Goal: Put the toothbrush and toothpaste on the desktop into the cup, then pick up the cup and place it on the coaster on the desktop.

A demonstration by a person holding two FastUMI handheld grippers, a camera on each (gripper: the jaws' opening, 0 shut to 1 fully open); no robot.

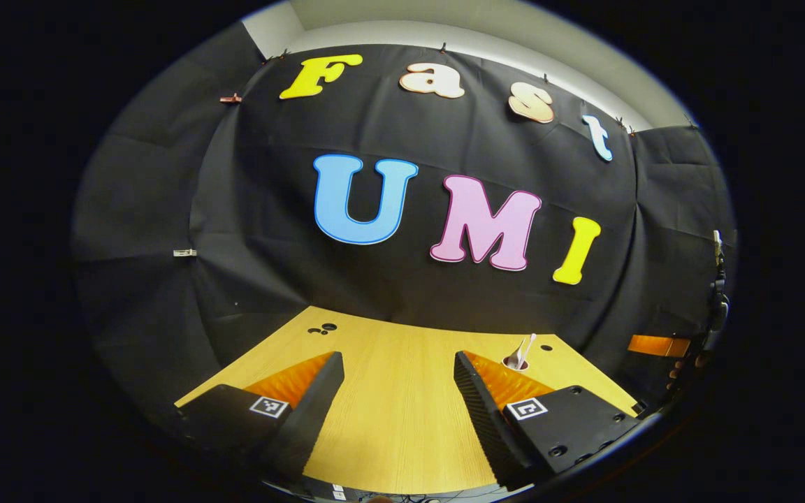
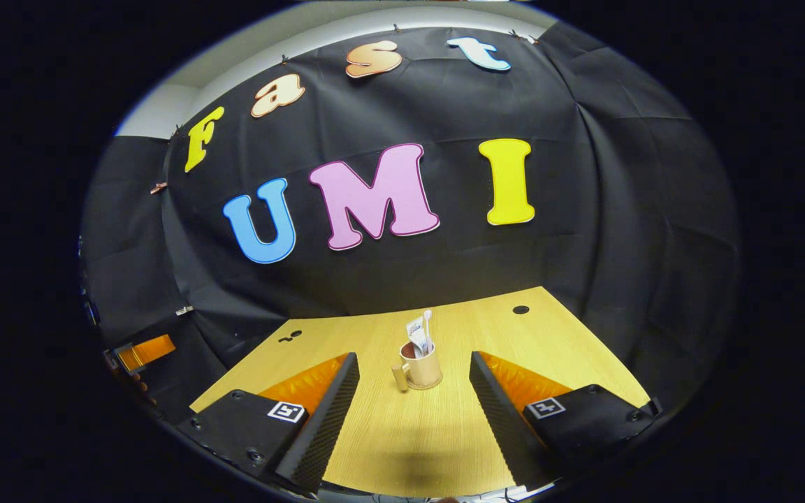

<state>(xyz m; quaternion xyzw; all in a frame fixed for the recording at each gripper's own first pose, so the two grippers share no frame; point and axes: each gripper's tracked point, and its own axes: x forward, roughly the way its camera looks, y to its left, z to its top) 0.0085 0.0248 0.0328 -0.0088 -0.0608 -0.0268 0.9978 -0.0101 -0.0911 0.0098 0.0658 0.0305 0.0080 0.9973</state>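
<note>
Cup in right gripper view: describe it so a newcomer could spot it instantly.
Start at the wooden desktop below the black cloth wall. Between the right gripper fingers, farther back, stands the beige cup, upright, handle to its left. It is the desktop's one standing object, with toothbrush and toothpaste sticking out.

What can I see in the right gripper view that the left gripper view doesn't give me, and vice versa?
Right gripper view: the whole cup, handle included, standing on the desk with toothpaste and toothbrush sticking out of it. Left gripper view: bare desk between its fingers, the cup half hidden behind one finger. Both: the wooden desk, the black cloth wall, and an open gripper in front, left gripper and right gripper.
</note>
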